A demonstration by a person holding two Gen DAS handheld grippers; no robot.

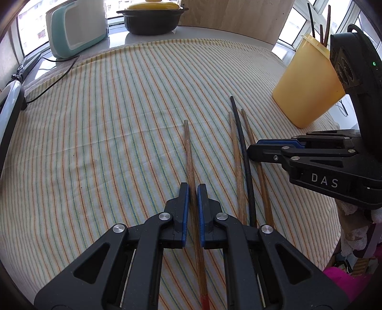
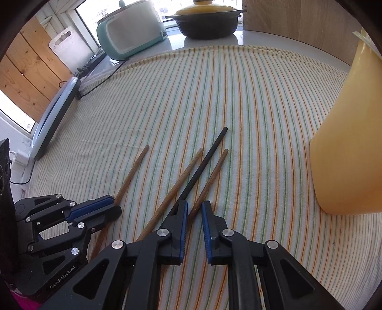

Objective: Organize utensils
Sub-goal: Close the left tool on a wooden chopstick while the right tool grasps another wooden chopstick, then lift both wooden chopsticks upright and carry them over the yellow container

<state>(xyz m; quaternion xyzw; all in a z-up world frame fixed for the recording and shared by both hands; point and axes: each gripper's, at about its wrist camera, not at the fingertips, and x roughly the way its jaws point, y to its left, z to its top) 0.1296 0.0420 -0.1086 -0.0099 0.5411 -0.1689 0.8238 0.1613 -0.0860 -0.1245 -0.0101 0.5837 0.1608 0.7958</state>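
In the left wrist view my left gripper (image 1: 193, 202) is shut on a brown chopstick (image 1: 188, 147) with a red end, which lies on the striped cloth (image 1: 119, 131). To its right lie two more brown chopsticks (image 1: 235, 147) with a black chopstick (image 1: 241, 138) between them. My right gripper (image 2: 194, 209) is low over the rightmost brown chopstick (image 2: 212, 171); its pads stand slightly apart, with the stick beside the left pad. A yellow cup (image 1: 308, 90) at the right holds several chopsticks (image 1: 327, 26).
At the back stand a teal and white appliance (image 1: 76, 31), a black pot with a yellow lid (image 1: 152, 21) and a wooden board (image 1: 238, 19). A black cable (image 1: 57, 78) crosses the cloth's left corner. A flat round device (image 2: 55, 119) sits at the left edge.
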